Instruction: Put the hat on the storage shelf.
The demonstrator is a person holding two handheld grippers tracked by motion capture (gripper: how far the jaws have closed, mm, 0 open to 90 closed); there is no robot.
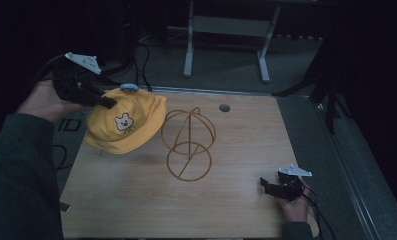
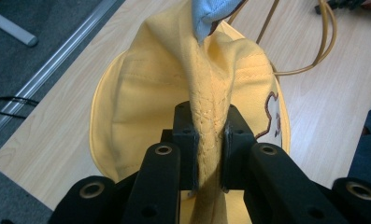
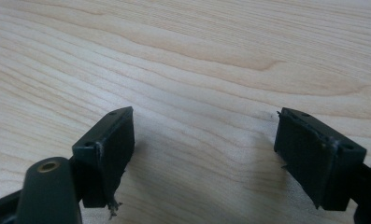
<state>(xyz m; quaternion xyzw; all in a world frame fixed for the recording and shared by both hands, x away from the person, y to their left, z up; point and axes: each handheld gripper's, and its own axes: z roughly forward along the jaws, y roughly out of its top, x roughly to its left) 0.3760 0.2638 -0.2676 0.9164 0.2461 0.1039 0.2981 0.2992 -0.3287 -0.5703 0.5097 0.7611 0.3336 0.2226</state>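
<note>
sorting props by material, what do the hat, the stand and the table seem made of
Hat: soft yellow woven cloth, likely cotton; stitched seams show and it creases where the left gripper pinches it. Stand: thin rod bent into hoops, probably metal wire with a gold finish. Table: pale wood-grain top, matte; whether veneer or laminate is unclear.

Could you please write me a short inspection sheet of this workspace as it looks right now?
Surface: light wooden table, with a round grommet hole near the far edge.
Job's things: yellow cap with a bear patch, lifted at the table's left; gold wire stand upright mid-table.
Clutter: nothing seen.
Grippers: left gripper shut on a fold of the cap; right gripper open, low over bare wood.
Cables: black cables on the floor beyond the table.
Surroundings: dark room, grey floor, white frame legs behind.
</note>
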